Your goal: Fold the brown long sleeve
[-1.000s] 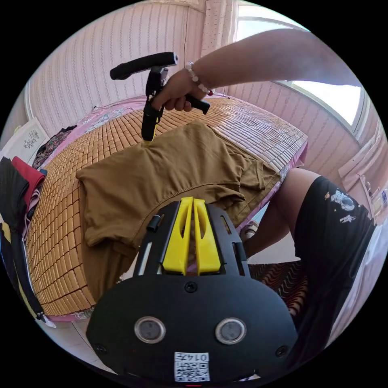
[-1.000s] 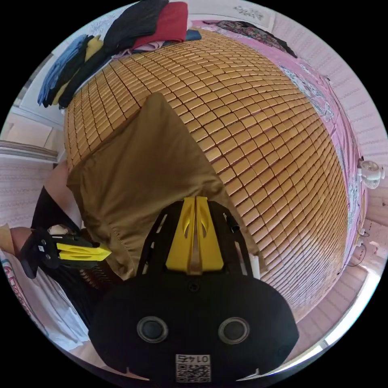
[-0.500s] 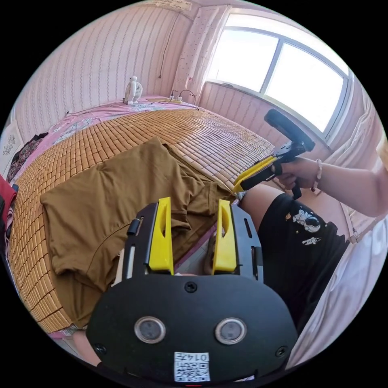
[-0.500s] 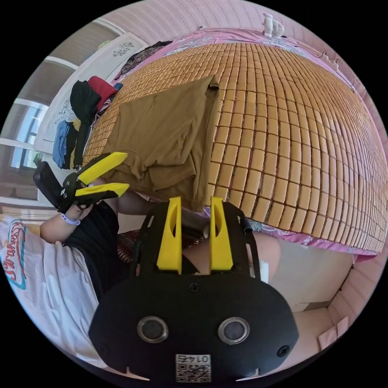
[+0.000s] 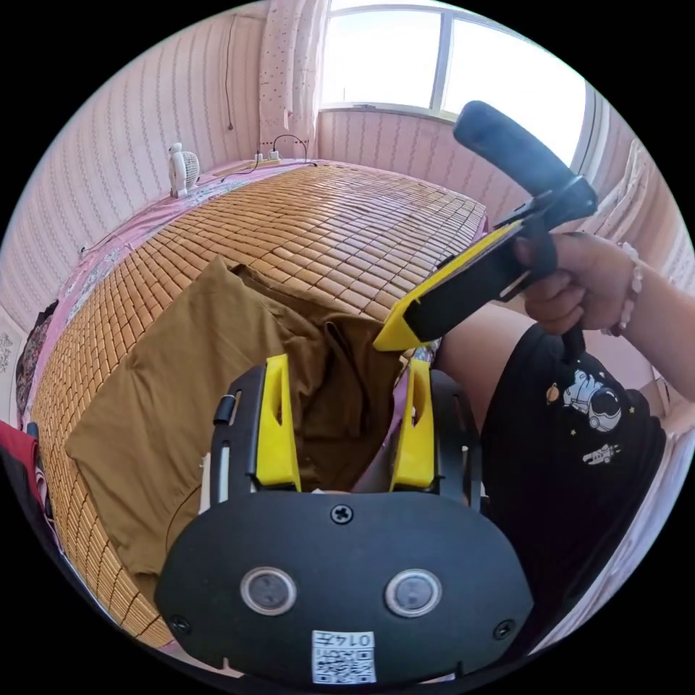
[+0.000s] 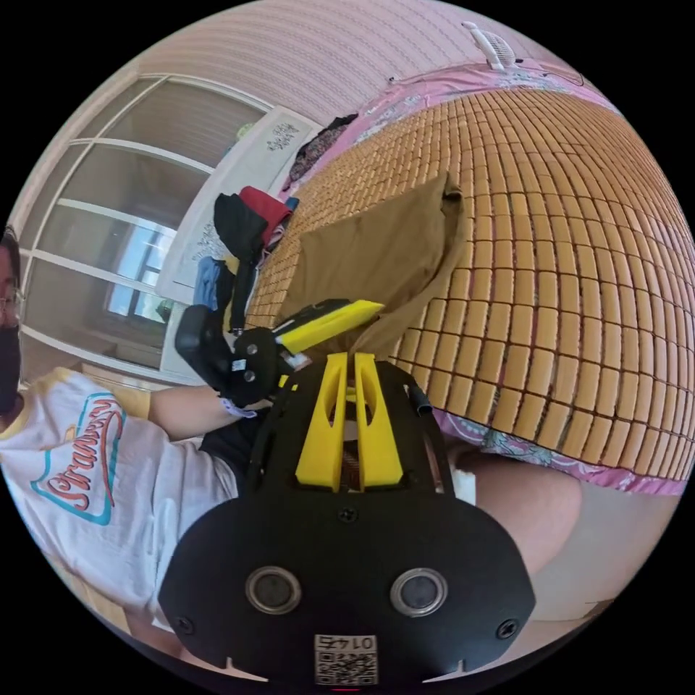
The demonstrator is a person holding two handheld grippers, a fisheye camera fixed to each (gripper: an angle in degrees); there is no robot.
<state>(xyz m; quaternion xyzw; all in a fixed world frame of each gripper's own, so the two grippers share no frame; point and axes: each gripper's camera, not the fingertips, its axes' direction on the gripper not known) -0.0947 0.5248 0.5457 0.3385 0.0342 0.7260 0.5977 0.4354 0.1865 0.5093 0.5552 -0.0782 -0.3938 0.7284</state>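
Clothes (image 6: 242, 232) in dark, red and blue sit in a pile at the far left corner of the bed in the right gripper view, beside a white panel against the wall. Just right of the pile, the brown long sleeve (image 5: 217, 376) lies partly folded on a woven bamboo mat (image 5: 340, 224) that covers the bed, close to the near edge. Its loose end bunches into creases and droops over that edge. In the left gripper view, the left gripper (image 5: 347, 416) is in the lower centre, its yellow jaws spread wide apart with the shirt's crumpled near edge showing in the gap between them. Neither jaw presses on the cloth. To the right, the right gripper (image 5: 394, 333) slants down from a hand (image 5: 579, 282) wearing a beaded bracelet, its yellow tip just above the shirt's edge at the bed's rim. Seen in the right gripper view (image 6: 347, 362), its jaws are pressed together with only a thin slit between them; whether cloth is caught there cannot be told. The left gripper (image 6: 362, 313) appears there too, reaching over the shirt (image 6: 384, 253). A small white fan (image 5: 181, 166) stands at the far side of the bed, a pink sheet (image 6: 536, 452) edges the mat, and a bright window (image 5: 449, 58) fills the wall beyond. The person wears black shorts (image 5: 579, 449) at right.
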